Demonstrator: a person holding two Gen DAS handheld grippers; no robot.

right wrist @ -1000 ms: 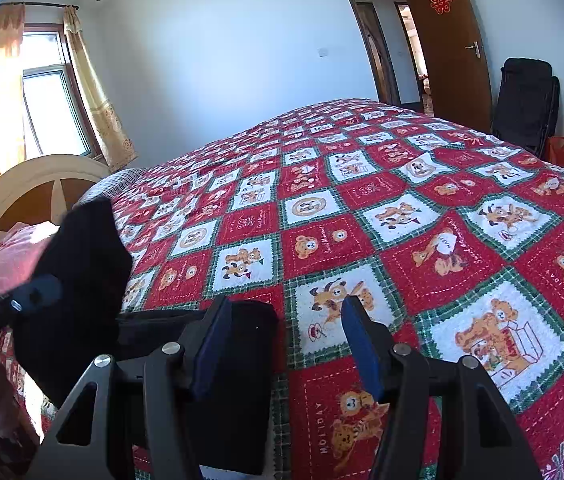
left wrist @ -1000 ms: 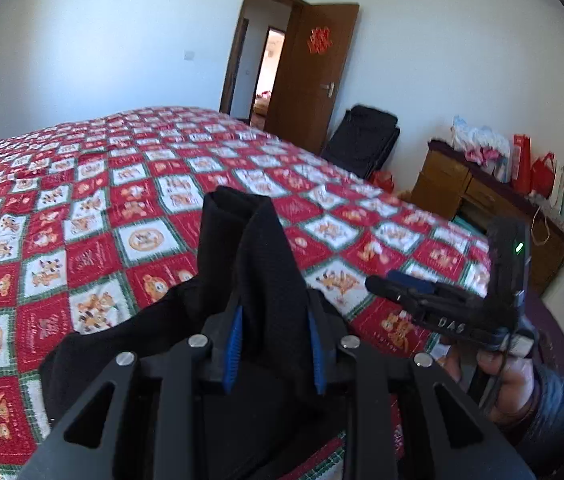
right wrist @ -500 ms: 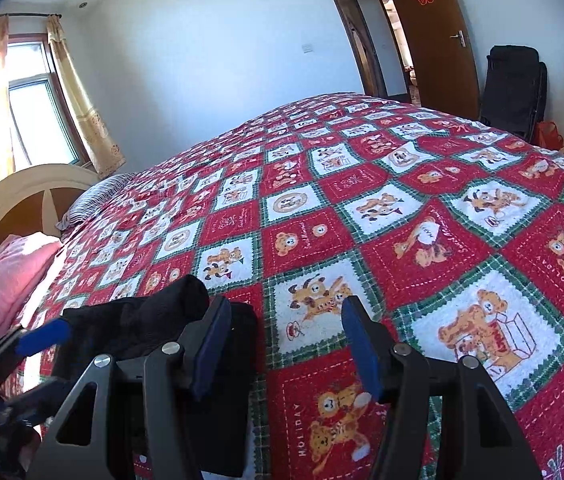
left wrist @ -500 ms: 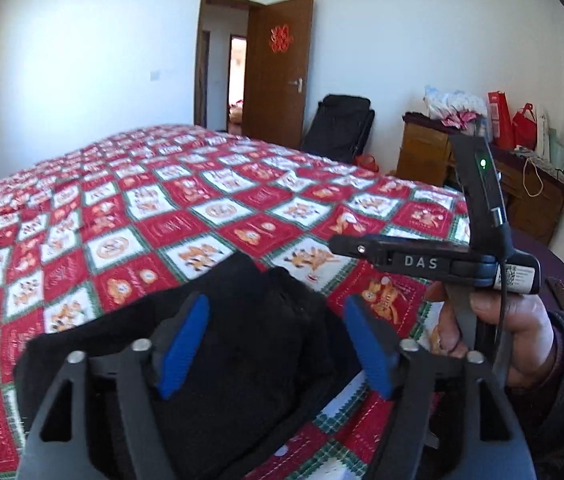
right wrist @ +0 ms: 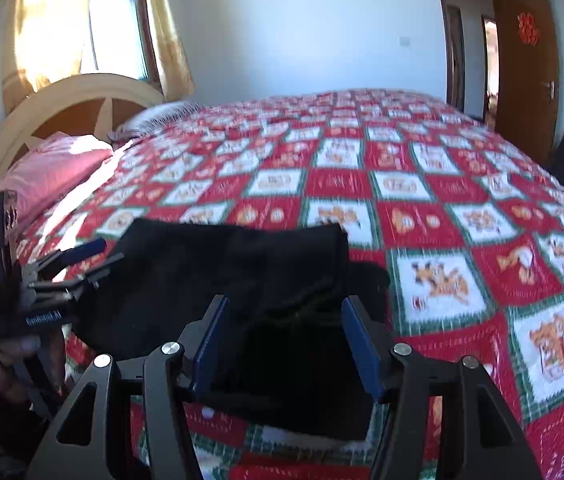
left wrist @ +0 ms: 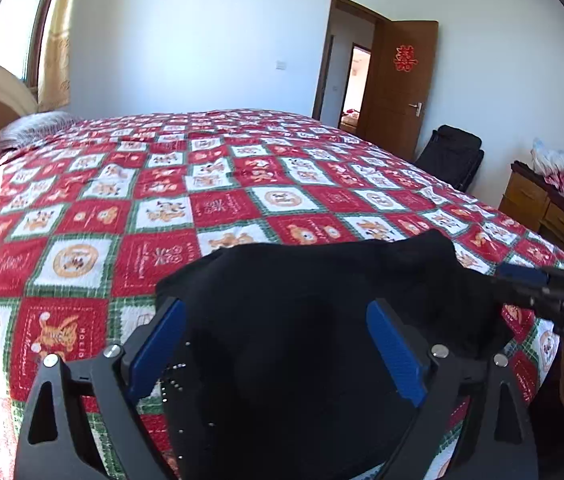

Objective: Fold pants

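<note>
The black pants lie folded in a bundle on the red patchwork quilt near the bed's front edge. My left gripper is open, its blue pads on either side of the cloth without gripping it. My right gripper is open too, straddling the pants from the other end. Each gripper shows in the other's view: the right one at the far right, the left one at the far left.
The quilt covers the whole bed. A headboard and pink pillow are at the left. A brown door, a black bag and a wooden dresser stand at the right.
My left gripper opened and let go of the pants, which dropped from a raised fold to a flat bundle on the quilt. Both grippers swung left toward the headboard side.
</note>
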